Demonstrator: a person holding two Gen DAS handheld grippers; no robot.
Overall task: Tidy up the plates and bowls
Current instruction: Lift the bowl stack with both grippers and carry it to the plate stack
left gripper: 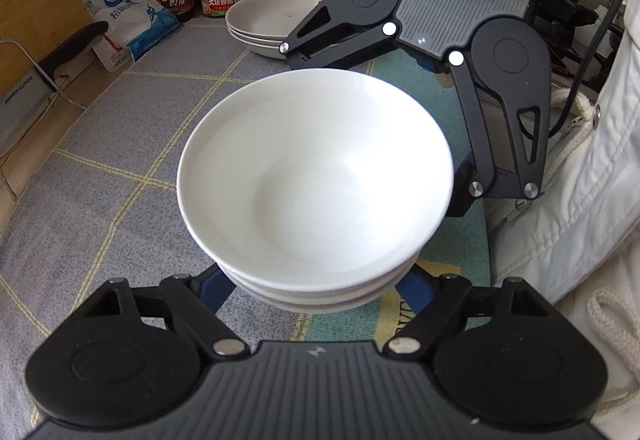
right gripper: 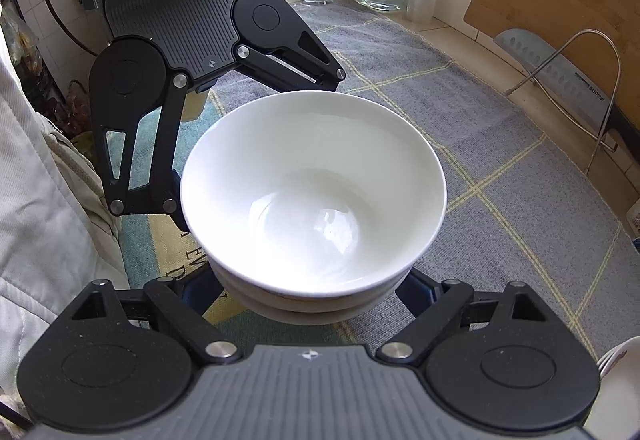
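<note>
Stacked white bowls (left gripper: pixel 316 175) between both grippers, left gripper (left gripper: pixel 316 292) and right gripper (right gripper: pixel 310 292) fingertips hidden beneath, clamping unclear.

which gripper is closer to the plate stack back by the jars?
Right. The right gripper sits just before the plate stack, overlapping it in the left wrist view; the left gripper is across the bowl stack.

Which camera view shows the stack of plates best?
The left wrist view: the stack of plates sits whole at the back of the cloth, before the bottles. The right wrist view shows only a white sliver at its right edge, perhaps them.
</note>
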